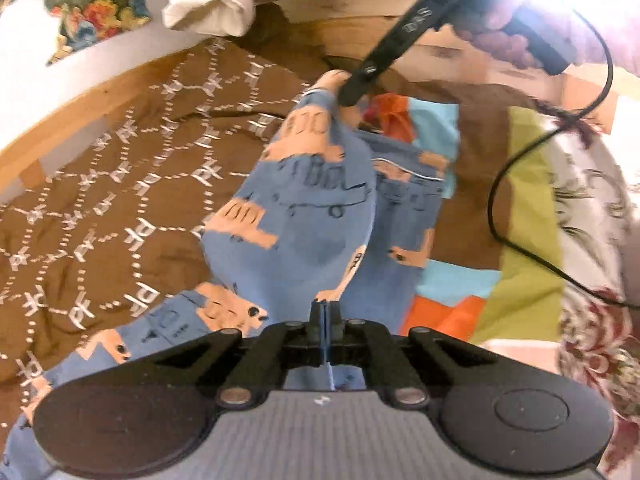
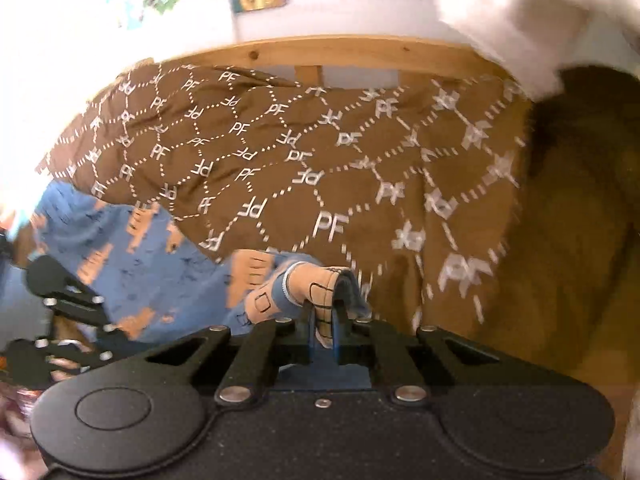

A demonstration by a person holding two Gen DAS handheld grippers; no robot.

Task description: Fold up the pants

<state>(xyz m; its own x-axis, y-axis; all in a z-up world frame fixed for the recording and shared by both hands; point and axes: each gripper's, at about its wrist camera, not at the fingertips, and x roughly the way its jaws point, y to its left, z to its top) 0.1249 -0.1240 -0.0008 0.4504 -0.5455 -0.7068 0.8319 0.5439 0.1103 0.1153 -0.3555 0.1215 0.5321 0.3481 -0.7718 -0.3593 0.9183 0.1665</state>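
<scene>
The pants [image 1: 304,208] are blue with a peach print and hang stretched between my two grippers above a brown patterned bedspread [image 1: 120,168]. My left gripper [image 1: 325,308] is shut on one edge of the pants. My right gripper [image 1: 352,92] shows in the left wrist view as a black tool pinching the far end. In the right wrist view my right gripper [image 2: 323,316] is shut on a bunched peach and blue fold of the pants [image 2: 152,264], and my left gripper [image 2: 60,320] shows at the left edge.
A wooden bed frame [image 2: 340,54] runs along the far side by a white wall. White cloth [image 1: 208,4] lies at the head. A colourful patchwork cover [image 1: 520,240] and a black cable [image 1: 500,200] lie to the right.
</scene>
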